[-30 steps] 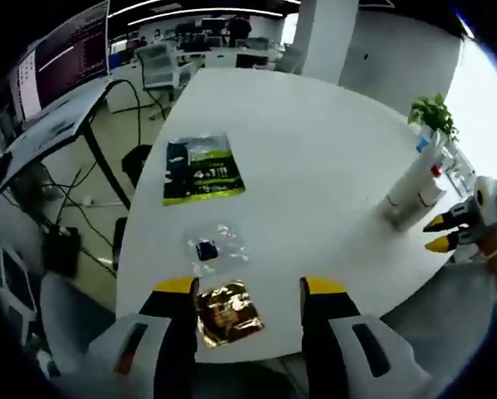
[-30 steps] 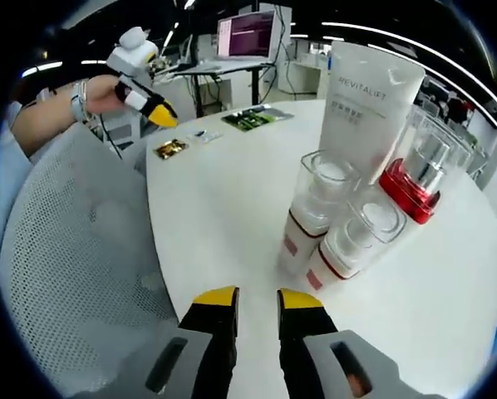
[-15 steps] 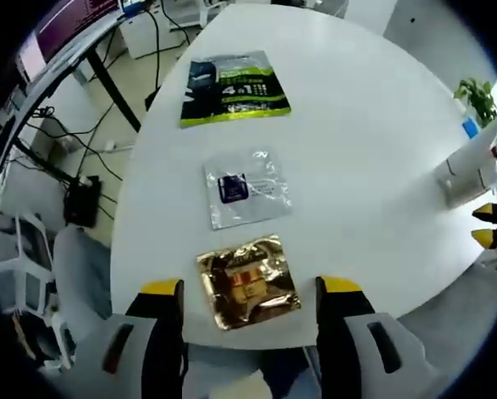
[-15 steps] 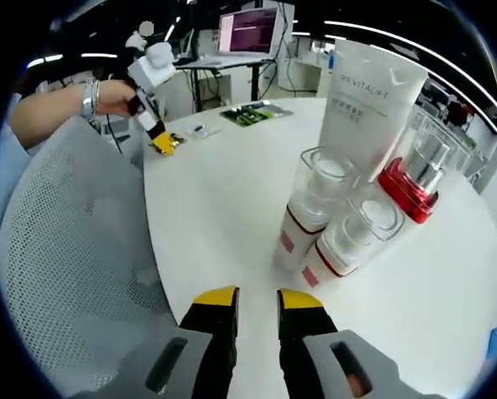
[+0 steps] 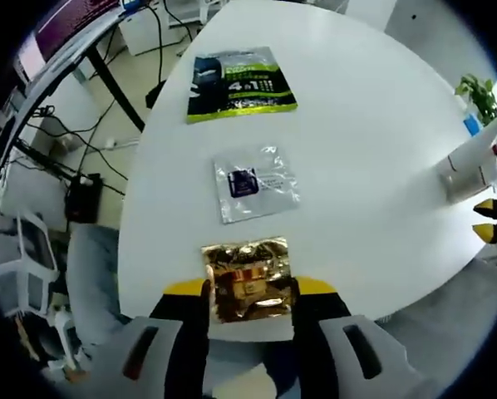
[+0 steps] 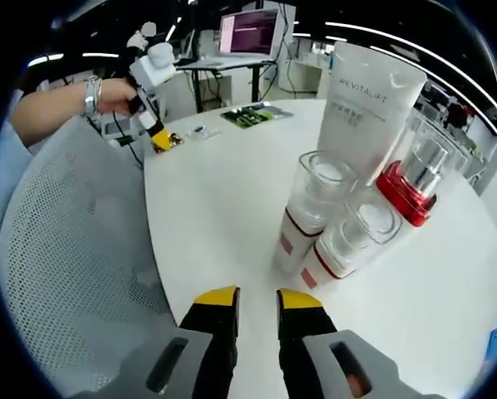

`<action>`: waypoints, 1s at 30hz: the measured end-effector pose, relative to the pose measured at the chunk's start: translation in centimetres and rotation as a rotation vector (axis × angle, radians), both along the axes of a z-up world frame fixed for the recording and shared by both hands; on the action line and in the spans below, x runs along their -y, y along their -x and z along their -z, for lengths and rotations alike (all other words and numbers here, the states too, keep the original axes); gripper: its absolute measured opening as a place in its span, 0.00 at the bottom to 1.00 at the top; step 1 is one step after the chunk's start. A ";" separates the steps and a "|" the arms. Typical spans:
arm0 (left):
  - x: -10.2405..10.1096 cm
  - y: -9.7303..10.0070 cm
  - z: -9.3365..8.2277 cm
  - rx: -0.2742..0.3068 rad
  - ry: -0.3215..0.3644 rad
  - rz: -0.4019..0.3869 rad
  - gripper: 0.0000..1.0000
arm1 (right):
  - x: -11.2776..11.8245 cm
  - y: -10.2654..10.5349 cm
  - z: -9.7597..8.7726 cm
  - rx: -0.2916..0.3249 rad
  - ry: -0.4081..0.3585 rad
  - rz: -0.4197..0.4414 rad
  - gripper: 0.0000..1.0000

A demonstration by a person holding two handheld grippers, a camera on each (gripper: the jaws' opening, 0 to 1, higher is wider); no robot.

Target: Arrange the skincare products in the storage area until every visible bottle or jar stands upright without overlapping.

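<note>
The left gripper (image 5: 248, 293) has its jaws closing around the gold foil sachet (image 5: 247, 278) at the worktop (image 5: 365, 150) near edge; firm grip cannot be confirmed. The right gripper (image 6: 255, 301) hovers with jaws nearly closed and empty, near the upright skincare cluster: white tube (image 6: 366, 108), two clear-capped bottles (image 6: 315, 208), red-collared pump bottle (image 6: 415, 179). Risk: the flat sachet may slip off the edge if pinched unevenly.
</note>
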State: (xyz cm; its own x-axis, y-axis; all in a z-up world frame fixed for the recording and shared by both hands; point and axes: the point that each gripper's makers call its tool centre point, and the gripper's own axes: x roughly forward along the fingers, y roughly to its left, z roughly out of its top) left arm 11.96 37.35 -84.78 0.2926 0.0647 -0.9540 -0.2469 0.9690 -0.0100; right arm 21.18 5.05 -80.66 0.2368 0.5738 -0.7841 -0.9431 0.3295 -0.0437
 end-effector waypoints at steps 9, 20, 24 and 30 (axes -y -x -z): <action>1.8 -2.4 -4.3 0.210 0.021 0.076 0.30 | -1.2 0.5 -1.2 -0.031 -0.096 0.003 0.11; 7.0 -6.0 -10.7 0.546 0.089 0.268 0.30 | -4.0 1.1 -5.4 -0.063 -0.345 0.033 0.07; 10.7 -7.2 -13.5 0.676 0.152 0.357 0.30 | -5.3 1.2 -9.0 -0.136 -0.546 0.107 0.07; 15.1 -8.2 -15.5 0.761 0.172 0.463 0.31 | -6.4 0.4 -12.1 -0.162 -0.727 0.196 0.08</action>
